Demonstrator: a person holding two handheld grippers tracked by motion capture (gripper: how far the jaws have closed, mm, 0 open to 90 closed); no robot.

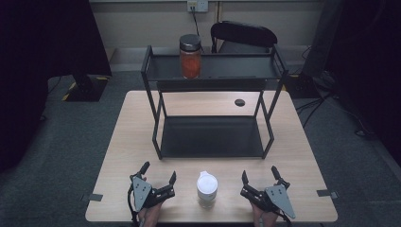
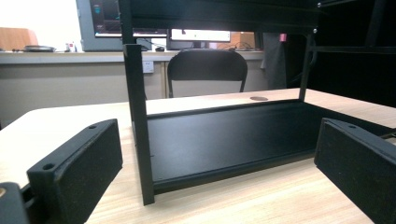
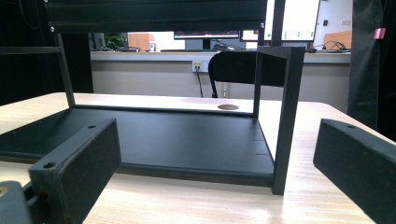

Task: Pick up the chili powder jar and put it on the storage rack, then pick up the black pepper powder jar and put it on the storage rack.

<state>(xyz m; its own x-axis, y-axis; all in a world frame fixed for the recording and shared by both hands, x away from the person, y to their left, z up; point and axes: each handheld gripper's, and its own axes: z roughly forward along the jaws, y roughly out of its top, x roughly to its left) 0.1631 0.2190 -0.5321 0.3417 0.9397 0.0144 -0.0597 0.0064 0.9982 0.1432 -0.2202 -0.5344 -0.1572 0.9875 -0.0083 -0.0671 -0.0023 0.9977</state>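
Your light wooden table [image 1: 123, 142] fills the middle of the high view. A black two-tier rack [image 1: 213, 137] stands on its upper half, with an orange-filled jar [image 1: 190, 56] on the top shelf. Near the bottom centre of the frame a white-lidded jar [image 1: 207, 189] stands directly on the wood.

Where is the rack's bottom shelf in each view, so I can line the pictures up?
High view: the bottom shelf lies in the centre of the picture, mid-table.
Left gripper view: the bottom shelf spans centre to right, behind the front left post.
Right gripper view: the bottom shelf spans left to centre, ending at the front right post.
Shared landmark: the round dark hole behind the shelf.
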